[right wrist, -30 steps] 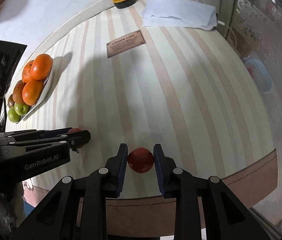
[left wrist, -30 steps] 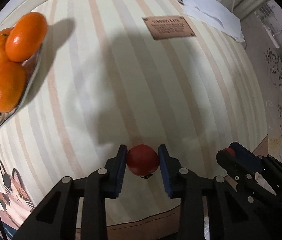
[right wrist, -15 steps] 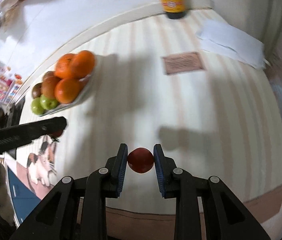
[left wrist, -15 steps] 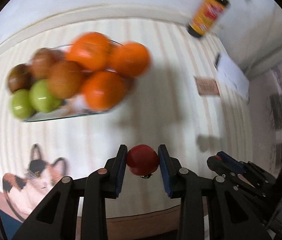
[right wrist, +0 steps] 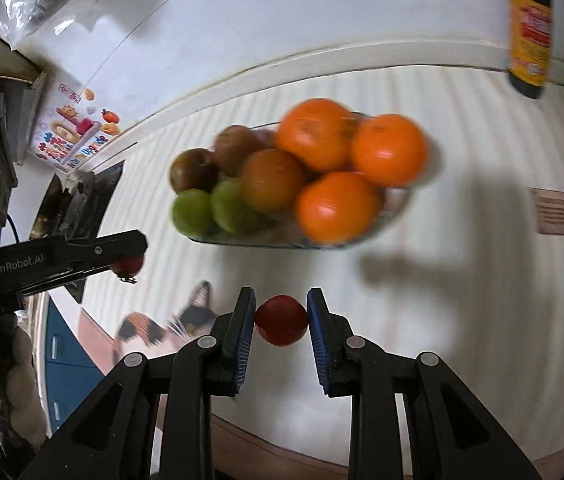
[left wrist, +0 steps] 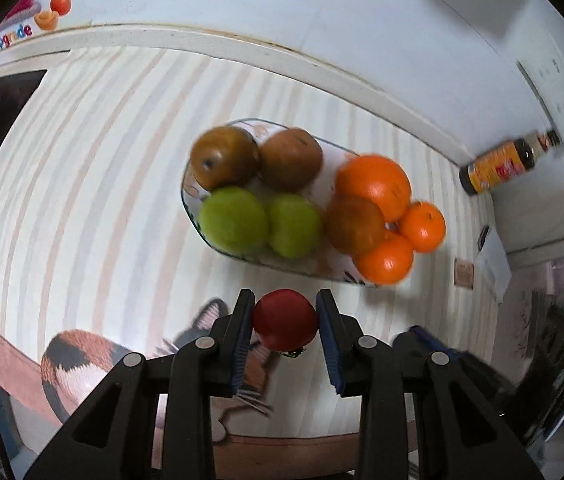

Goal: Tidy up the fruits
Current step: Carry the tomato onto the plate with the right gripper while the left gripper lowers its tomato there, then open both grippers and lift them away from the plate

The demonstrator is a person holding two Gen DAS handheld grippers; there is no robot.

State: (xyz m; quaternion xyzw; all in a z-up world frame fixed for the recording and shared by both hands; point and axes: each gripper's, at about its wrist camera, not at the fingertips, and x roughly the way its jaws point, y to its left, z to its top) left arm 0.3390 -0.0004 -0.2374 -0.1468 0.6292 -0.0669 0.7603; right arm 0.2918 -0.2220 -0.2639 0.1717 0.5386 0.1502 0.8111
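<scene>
A red fruit (left wrist: 285,319) is clamped between the pads of the left gripper (left wrist: 285,322), just short of the glass dish (left wrist: 190,196) of oranges (left wrist: 373,186) and green apples (left wrist: 233,219). A second red fruit (right wrist: 281,320) is gripped by the right gripper (right wrist: 281,322), above the striped tablecloth (right wrist: 461,300).

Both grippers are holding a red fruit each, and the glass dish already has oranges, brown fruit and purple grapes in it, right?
No grapes: the left wrist view shows two green fruits beside the oranges and brown fruit in the glass dish. Each hand-held gripper does hold a red fruit.
</scene>
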